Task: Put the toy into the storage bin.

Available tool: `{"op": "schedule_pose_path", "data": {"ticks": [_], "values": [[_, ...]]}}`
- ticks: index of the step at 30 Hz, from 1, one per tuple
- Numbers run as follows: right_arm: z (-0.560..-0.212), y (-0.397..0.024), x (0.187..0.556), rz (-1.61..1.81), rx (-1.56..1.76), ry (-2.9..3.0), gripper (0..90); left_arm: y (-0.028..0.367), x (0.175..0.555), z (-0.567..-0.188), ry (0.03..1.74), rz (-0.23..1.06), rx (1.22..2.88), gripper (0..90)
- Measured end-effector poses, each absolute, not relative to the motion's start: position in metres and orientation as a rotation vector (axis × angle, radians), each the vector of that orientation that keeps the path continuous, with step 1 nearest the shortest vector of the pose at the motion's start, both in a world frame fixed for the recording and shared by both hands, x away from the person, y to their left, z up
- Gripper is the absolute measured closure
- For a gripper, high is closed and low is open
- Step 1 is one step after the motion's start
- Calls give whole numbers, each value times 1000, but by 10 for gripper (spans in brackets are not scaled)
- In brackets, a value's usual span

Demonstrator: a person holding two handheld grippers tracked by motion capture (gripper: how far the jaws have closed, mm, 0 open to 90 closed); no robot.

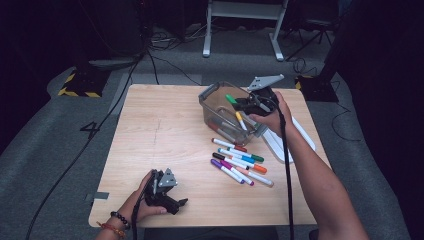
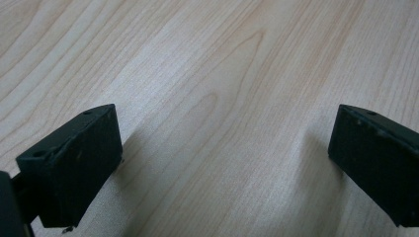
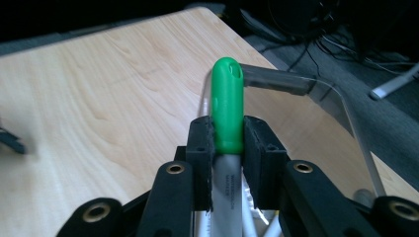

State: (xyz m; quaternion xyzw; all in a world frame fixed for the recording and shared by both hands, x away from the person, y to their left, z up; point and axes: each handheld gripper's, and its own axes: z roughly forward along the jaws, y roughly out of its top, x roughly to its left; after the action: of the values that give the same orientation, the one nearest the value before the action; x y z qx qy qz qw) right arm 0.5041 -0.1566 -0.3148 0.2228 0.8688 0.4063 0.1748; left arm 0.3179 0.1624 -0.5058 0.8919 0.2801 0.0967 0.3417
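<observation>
My right gripper (image 1: 243, 103) is shut on a green-capped marker (image 1: 231, 99), held in the air over the clear plastic bin (image 1: 212, 102) at the table's far right. In the right gripper view the black pads clamp the green-capped marker (image 3: 227, 111) just below its cap, and the bin's rim (image 3: 276, 79) lies behind it. Several markers (image 1: 239, 161) with coloured caps lie loose on the wooden table (image 1: 160, 135) in front of the bin. My left gripper (image 1: 176, 204) rests near the table's front left edge. It is open, with bare wood between its fingers (image 2: 79, 163).
A white flat lid-like piece (image 1: 280, 142) lies on the table to the right of the bin, under my right forearm. More markers sit inside the bin. Cables, a white frame and a yellow-black striped base stand on the floor beyond the table.
</observation>
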Motion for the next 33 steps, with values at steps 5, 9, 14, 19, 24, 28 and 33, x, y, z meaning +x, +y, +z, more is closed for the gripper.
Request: {"op": "schedule_pose_path", "data": {"ticks": [5, 9, 14, 19, 24, 28, 33], "values": [[-326, -144, 525, 1080, 672, 2499, 747, 162, 318, -506, 728, 252, 2320, 4], [-337, -137, 539, 1048, 710, 2518, 746, 162, 318, -506, 728, 252, 2320, 4], [-353, -131, 555, 980, 747, 2554, 746, 162, 318, -506, 728, 251, 2320, 4], [-368, -129, 566, 914, 792, 2596, 746, 162, 318, -506, 727, 251, 2320, 4], [-379, -123, 572, 810, 809, 2626, 745, 163, 318, -506, 724, 249, 2321, 3], [-385, -117, 572, 747, 802, 2680, 745, 163, 318, -506, 724, 249, 2321, 3], [-387, -111, 571, 668, 801, 2729, 744, 163, 318, -506, 724, 249, 2321, 3]]}}
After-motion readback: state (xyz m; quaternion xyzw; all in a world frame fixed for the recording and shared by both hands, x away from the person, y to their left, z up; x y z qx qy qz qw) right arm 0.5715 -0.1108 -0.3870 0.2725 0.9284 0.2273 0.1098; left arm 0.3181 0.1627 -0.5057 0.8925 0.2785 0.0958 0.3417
